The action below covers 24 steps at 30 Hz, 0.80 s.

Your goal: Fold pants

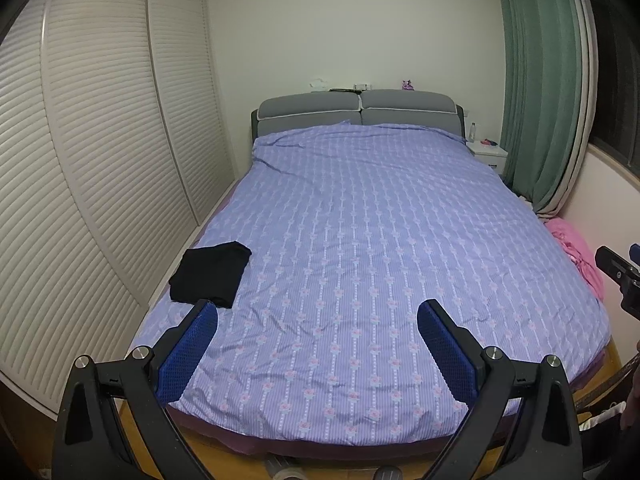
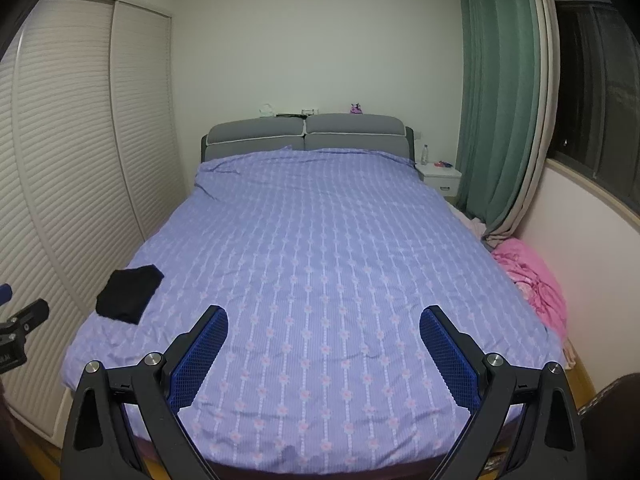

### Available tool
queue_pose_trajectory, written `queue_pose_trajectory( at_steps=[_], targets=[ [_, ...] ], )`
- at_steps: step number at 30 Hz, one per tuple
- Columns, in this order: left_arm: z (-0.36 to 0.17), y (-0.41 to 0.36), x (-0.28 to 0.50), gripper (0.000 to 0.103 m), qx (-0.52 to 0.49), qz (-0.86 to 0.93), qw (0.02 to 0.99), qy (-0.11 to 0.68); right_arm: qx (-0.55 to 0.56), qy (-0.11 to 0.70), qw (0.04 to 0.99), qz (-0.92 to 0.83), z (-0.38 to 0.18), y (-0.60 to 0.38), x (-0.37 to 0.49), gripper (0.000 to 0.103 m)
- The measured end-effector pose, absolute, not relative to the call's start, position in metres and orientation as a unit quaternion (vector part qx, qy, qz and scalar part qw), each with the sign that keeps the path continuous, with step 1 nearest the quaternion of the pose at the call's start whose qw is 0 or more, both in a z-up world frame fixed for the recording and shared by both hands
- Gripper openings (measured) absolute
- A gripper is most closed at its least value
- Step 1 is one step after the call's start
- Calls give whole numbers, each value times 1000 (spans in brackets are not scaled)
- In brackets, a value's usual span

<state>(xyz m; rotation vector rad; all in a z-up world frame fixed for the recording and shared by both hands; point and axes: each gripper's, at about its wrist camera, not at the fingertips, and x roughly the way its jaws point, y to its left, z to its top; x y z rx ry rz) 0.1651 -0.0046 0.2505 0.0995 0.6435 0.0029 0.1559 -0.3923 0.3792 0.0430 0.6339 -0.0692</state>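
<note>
Black pants (image 1: 211, 273) lie folded into a small rectangle on the near left part of the purple bed cover (image 1: 380, 240); they show too in the right wrist view as black pants (image 2: 129, 294). My left gripper (image 1: 318, 312) hangs open above the foot of the bed, its left fingertip just in front of the pants, nothing between the blue pads (image 1: 446, 350). My right gripper (image 2: 324, 318) is open as well, over the middle of the bed's foot, right of the pants and apart from them.
A louvred wardrobe (image 1: 100, 160) runs along the left side of the bed. A grey headboard (image 1: 356, 112), a white nightstand (image 1: 488, 154) and green curtains (image 1: 540, 92) stand at the far end. Pink cloth (image 2: 532, 276) is heaped at the bed's right edge.
</note>
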Motion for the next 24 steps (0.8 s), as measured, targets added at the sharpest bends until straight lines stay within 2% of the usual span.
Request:
queue_pose_trajectory(
  at_steps=[24],
  targets=[
    [256,-11,159,102,58,4,953,298,23,305,952,-25,383,-400,160,98]
  ],
)
